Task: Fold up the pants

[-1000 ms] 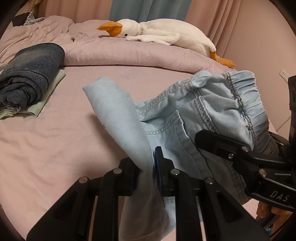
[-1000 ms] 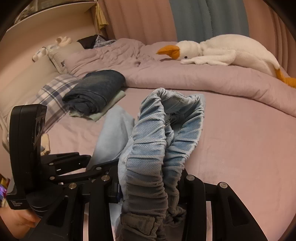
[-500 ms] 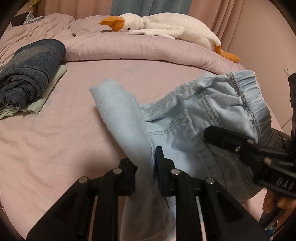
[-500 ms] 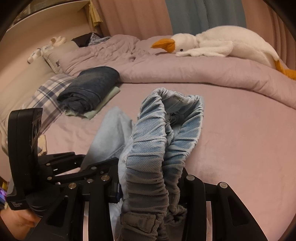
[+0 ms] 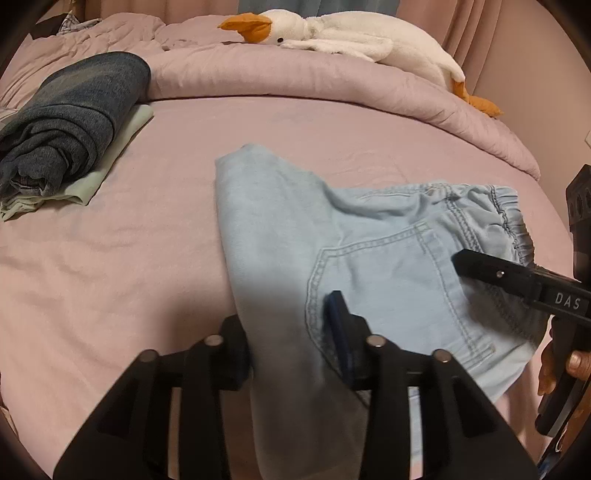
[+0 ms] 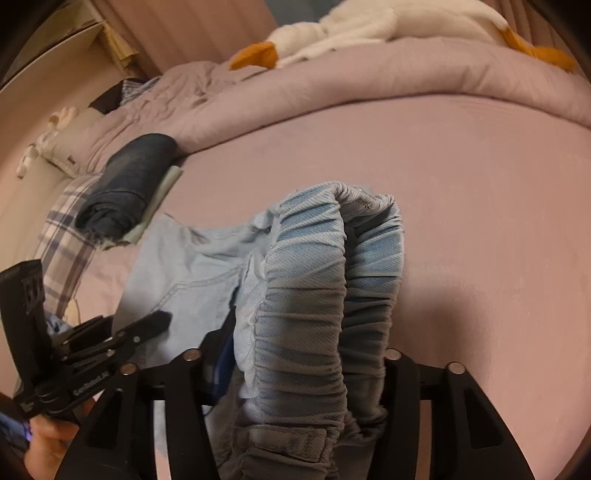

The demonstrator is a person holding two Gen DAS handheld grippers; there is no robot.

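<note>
Light blue denim pants [image 5: 369, 258] lie folded on the pink bed sheet, back pocket up and elastic waistband to the right. My left gripper [image 5: 288, 339] straddles the near folded edge of the pants with its jaws parted and the cloth between them. My right gripper [image 6: 306, 373] is closed around the bunched elastic waistband [image 6: 325, 280], which rises up in a loop between its fingers. The right gripper also shows at the right edge of the left wrist view [image 5: 517, 280]. The left gripper shows at the lower left of the right wrist view [image 6: 110, 343].
A folded dark blue jeans stack [image 5: 70, 114] on a pale green cloth lies at the left. A white plush goose [image 5: 351, 33] lies on the rolled pink duvet [image 5: 332, 92] at the back. A plaid pillow [image 6: 62, 229] is at far left.
Both grippers have lowered the pants from a lifted, draped hold down onto the sheet. The left jaws have opened wider around the cloth. The cameras have tilted down toward the bed.
</note>
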